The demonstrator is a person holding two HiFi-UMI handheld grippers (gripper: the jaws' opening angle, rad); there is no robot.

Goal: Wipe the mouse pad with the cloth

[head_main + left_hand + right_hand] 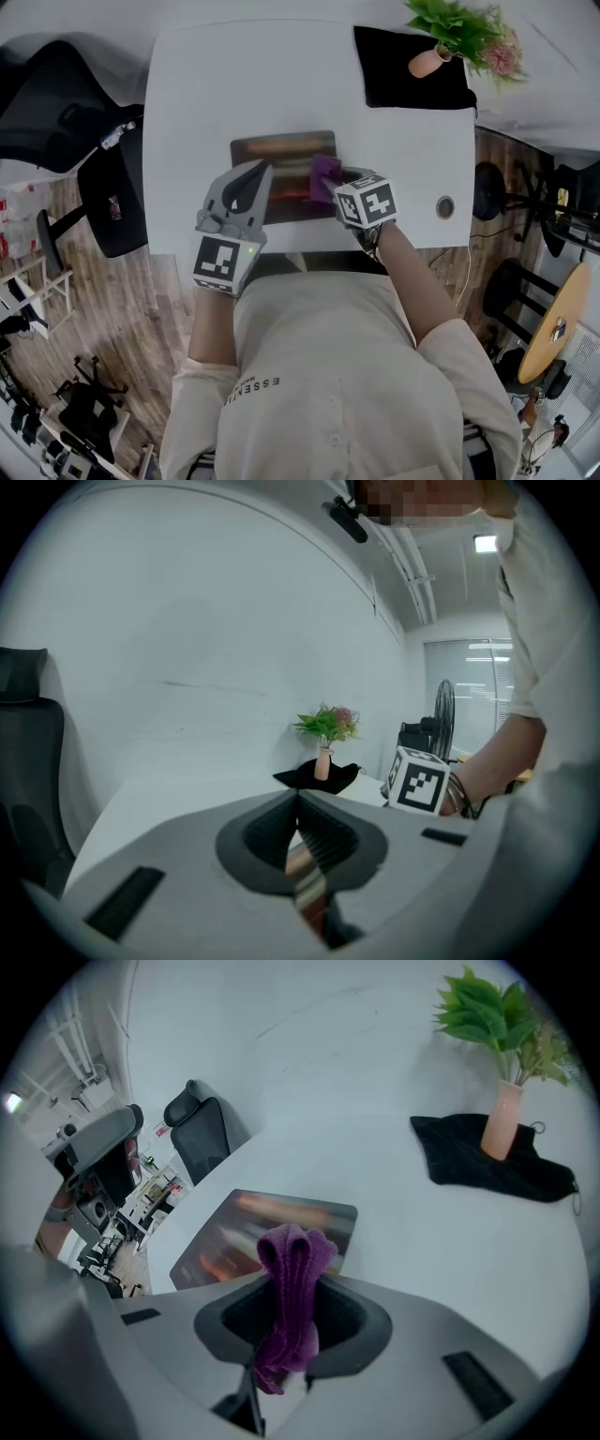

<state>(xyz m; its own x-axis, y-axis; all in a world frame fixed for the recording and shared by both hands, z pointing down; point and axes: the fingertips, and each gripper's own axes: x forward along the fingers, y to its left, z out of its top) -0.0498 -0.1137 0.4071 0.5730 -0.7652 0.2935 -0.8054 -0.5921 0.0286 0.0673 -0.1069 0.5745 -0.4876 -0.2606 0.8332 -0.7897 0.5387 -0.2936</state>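
The mouse pad (281, 148), dark with orange streaks, lies in the middle of the white table (187, 112). My right gripper (337, 184) is shut on a purple cloth (324, 176), which sits bunched over the pad's right front corner. In the right gripper view the cloth (292, 1252) stands up between the jaws of the right gripper (289, 1288), with the pad (253, 1232) just beyond. My left gripper (259, 172) lies over the pad's left front part with its jaws together. In the left gripper view a strip of the pad (307, 878) shows beneath the left gripper (298, 801).
A black cloth (412, 75) with a pink vase of greenery (429, 62) lies at the table's back right. A round cable hole (444, 206) is near the right front edge. A black office chair (56, 103) stands left of the table.
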